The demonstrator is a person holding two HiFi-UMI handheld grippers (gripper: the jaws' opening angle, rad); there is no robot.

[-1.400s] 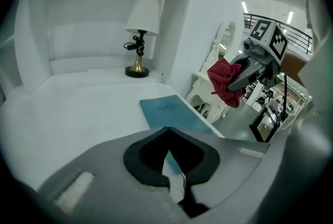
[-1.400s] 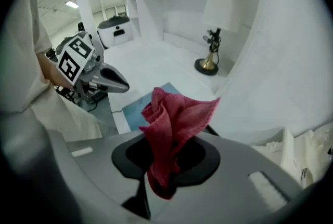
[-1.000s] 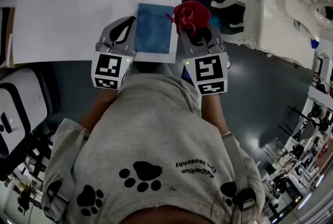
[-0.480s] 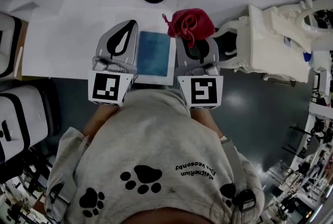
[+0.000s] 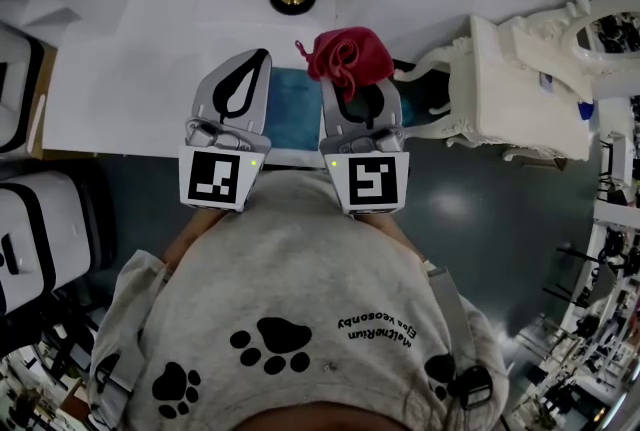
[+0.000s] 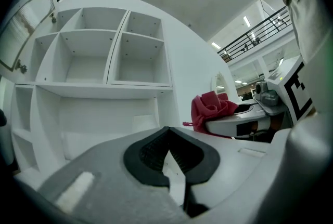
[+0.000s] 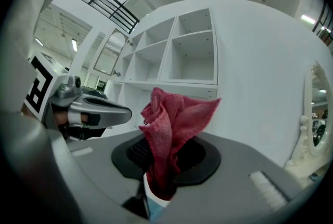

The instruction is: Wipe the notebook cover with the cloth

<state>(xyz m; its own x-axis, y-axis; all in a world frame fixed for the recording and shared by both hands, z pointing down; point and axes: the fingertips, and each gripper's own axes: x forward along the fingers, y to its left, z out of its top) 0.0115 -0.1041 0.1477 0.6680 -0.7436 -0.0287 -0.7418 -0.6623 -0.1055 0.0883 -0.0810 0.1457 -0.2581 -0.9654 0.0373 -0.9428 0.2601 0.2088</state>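
Notebook (image 5: 296, 109) lies flat on the white table (image 5: 130, 69) at its near edge, between my two grippers.

Cloth (image 5: 350, 57) is bunched up and pinched in the right gripper (image 5: 352, 84), by the notebook's far right corner.

Left gripper (image 5: 257, 56) has its jaws pressed together, holding nothing.

Risks as I judge them:
- The notebook is not held down, so a wipe may drag it off the edge.
- The pinch is narrow and the cloth could pull free.
- Bare jaw tips might scrape the cover.

I had the head view looking steeply down over my chest at the desk (image 5: 130, 59), cloth (image 5: 348, 54), left gripper (image 5: 261, 55) and right gripper (image 5: 352, 91), while each gripper view sat close behind its jaws facing the shelves (image 6: 112, 54), both catching the cloth and the other gripper.
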